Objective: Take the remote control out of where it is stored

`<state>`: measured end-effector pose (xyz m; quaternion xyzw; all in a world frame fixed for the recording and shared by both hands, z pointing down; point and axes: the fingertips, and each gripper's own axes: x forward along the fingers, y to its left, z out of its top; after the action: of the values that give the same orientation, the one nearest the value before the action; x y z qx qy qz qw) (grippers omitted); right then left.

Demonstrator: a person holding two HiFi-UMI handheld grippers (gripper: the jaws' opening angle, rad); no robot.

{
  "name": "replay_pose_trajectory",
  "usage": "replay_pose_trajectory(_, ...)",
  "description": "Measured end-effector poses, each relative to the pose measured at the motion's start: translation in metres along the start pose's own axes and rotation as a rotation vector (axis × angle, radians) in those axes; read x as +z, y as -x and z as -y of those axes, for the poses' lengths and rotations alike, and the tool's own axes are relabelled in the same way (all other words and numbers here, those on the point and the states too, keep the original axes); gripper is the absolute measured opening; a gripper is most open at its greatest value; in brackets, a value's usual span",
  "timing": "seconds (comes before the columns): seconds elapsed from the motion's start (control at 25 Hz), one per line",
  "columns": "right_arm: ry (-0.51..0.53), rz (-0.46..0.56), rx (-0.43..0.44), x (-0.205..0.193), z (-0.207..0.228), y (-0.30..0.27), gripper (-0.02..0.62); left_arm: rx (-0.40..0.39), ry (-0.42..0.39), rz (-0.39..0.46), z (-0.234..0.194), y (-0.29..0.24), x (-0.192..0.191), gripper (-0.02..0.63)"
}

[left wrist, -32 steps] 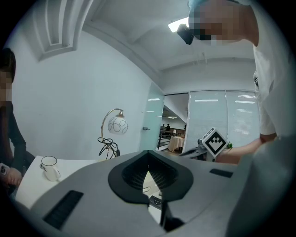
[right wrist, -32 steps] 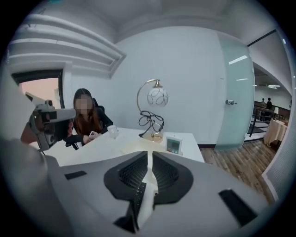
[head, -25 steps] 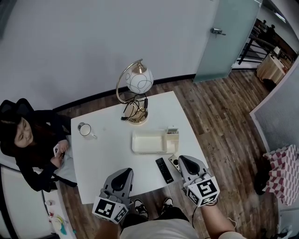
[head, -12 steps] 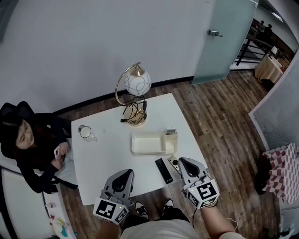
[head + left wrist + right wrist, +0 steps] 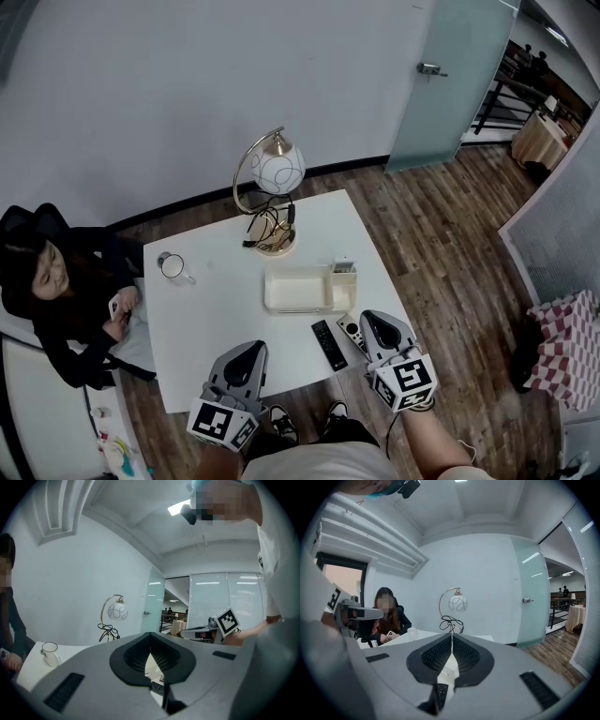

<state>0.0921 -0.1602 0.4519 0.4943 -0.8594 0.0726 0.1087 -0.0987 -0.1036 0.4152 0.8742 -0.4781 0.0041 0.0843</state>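
Remote (image 5: 329,343) lies on table (image 5: 216,319), out of tray (image 5: 298,288), near right gripper (image 5: 367,320). I just eased that one aside, clenched, empty. Left gripper (image 5: 254,346) clenched empty too. Task looks done.

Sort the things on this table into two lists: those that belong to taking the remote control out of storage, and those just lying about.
Belong to the job:
black remote control, lying out on the table
smaller grey remote beside it
white storage tray

Just lying about:
lamp
mug
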Motion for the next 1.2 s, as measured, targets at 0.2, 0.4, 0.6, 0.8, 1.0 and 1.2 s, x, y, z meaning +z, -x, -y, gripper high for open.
replay_pose_trajectory(0.2, 0.022, -0.049, -0.025, -0.002, 0.017, -0.032, 0.115, 0.01, 0.002, -0.002, -0.003, 0.003, -0.002, 0.006)
replay_pose_trajectory(0.4, -0.02, -0.113, -0.081, -0.012, 0.032, -0.07, 0.235, 0.029, 0.011, -0.005, -0.011, 0.008, -0.005, 0.006)
replay_pose_trajectory(0.6, -0.025, -0.179, -0.152, -0.032, 0.044, -0.103, 0.264, 0.048, 0.017, -0.013, -0.019, 0.014, -0.009, 0.006)
replay_pose_trajectory(0.8, -0.059, -0.209, -0.232, -0.046, 0.063, -0.129, 0.282, 0.063, 0.03, -0.026, -0.029, 0.017, -0.014, 0.006)
replay_pose_trajectory(1.0, -0.13, -0.242, -0.264, -0.061, 0.08, -0.153, 0.296, 0.066, 0.032, -0.034, -0.033, 0.017, -0.017, 0.006)
replay_pose_trajectory(1.2, -0.192, -0.256, -0.262, -0.073, 0.085, -0.169, 0.305, 0.069, 0.037, -0.046, -0.04, 0.016, -0.021, 0.006)
